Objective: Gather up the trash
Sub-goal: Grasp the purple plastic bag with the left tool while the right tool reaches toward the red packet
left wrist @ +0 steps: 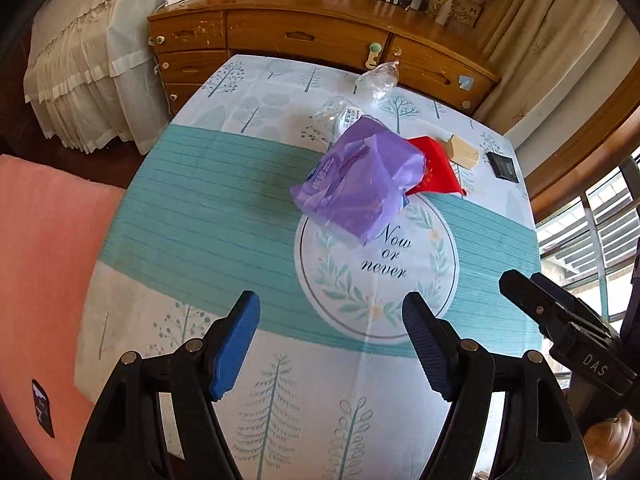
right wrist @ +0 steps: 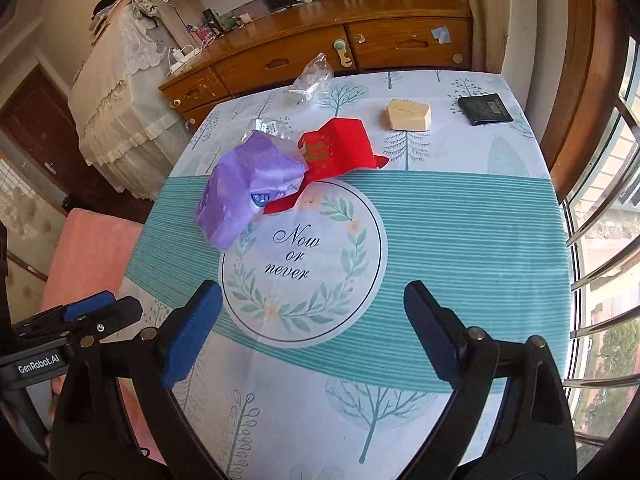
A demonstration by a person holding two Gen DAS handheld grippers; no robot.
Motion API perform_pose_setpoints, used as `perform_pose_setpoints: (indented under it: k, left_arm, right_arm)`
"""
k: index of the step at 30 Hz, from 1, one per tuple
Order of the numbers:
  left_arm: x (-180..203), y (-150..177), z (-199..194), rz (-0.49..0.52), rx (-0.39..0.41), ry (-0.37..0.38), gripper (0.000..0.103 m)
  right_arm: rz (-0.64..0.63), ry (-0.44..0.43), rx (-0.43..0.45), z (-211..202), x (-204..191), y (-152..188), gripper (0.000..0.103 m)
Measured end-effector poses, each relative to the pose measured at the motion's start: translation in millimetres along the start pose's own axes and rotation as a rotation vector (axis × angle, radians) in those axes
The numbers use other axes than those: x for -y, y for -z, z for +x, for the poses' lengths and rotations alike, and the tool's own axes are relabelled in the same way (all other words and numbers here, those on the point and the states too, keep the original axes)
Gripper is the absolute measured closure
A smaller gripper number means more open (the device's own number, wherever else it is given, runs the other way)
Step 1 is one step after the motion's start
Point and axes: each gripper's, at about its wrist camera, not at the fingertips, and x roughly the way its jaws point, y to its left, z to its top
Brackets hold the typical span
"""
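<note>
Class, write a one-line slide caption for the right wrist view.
Right tool open above the tablecloth, facing a purple bag, red wrapper and clear plastic.

The left wrist camera sits behind the left gripper (left wrist: 331,344) and looks steeply down on the table (left wrist: 224,208) from its near edge. The right wrist camera does the same behind the right gripper (right wrist: 312,334), just beside it. Both views share the purple bag (left wrist: 360,184) (right wrist: 248,184), the dresser (left wrist: 304,36) (right wrist: 304,52) and each other's gripper.
</note>
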Motion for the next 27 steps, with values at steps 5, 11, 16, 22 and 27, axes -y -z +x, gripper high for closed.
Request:
perform_pose_setpoints:
  k: [5,11,16,22,27]
  left_arm:
    - [23,-51,35,0.075,-0.031,-0.044,0.028]
    - [49,-87,77,0.200,-0.084,-0.071,0.028]
    - [61,-103,102,0.259,-0.104,-0.107,0.028]
    - [63,-113,128,0.293,-0.138,-0.116,0.028]
    - [52,-119,149,0.256,-0.186,-0.112,0.028]
  right_arm:
    - [0.044,-0.043,-0.019,25,20,-29,0.012]
    - [0.133,-0.104,-0.061,67,43,-55,0.013]
    - [0.203,-0.136,-0.098,103,56,-66,0.015]
    - [0.302,-0.186,-0.117,141,65,-77,0.020]
    - [0.364,-0.220,-0.115,167,64,-84,0.030]
